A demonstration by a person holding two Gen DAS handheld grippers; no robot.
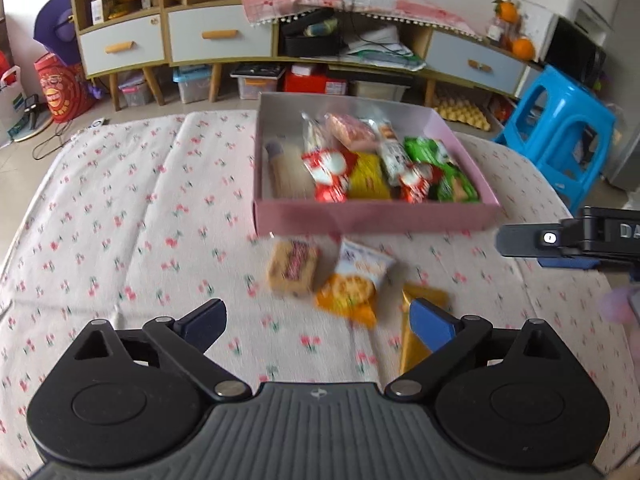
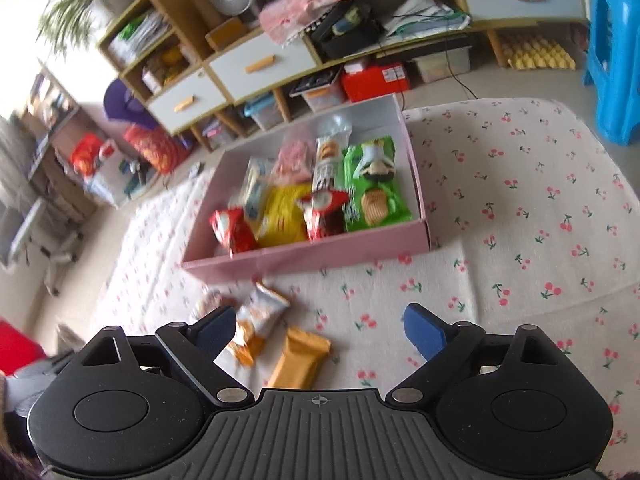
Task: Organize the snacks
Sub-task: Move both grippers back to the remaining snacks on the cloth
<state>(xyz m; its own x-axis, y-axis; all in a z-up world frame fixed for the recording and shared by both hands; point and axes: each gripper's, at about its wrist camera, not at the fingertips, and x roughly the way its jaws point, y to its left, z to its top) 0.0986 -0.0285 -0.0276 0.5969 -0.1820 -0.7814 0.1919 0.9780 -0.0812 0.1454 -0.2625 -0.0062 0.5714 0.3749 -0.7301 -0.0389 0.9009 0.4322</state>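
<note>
Pink cardboard, shallow and open on top, makes the snack box point(image 1: 372, 216) that sits on the cherry-print tablecloth point(image 1: 132, 216); it already holds a crowd of packets, red, yellow and green. Three snacks lie on the cloth just in front of its near wall: a tan square wafer pack with a red label point(image 1: 293, 268), a white-and-orange crinkly cracker bag point(image 1: 354, 280) and a long golden-brown foil bar point(image 2: 300, 360).

Both tools are empty. The left gripper point(image 1: 320, 322) has its blue fingers spread wide, with nothing between them; the golden bar lies partly under its right finger in the picture. The right gripper point(image 2: 320, 330) is also spread wide and holds nothing, and the cracker bag and the bar lie near its left finger.

I judge all three packets to be very light. The cracker bag looks puffed with air, soft and slippery, and the crackers inside may break, so a gentle pinch on the flat sealed end seems better than across the middle. The wafer pack seems stiffer and could be taken across its short sides. The bar is narrow and probably firm; gripping it across its width near the middle should keep it from tilting.
</note>
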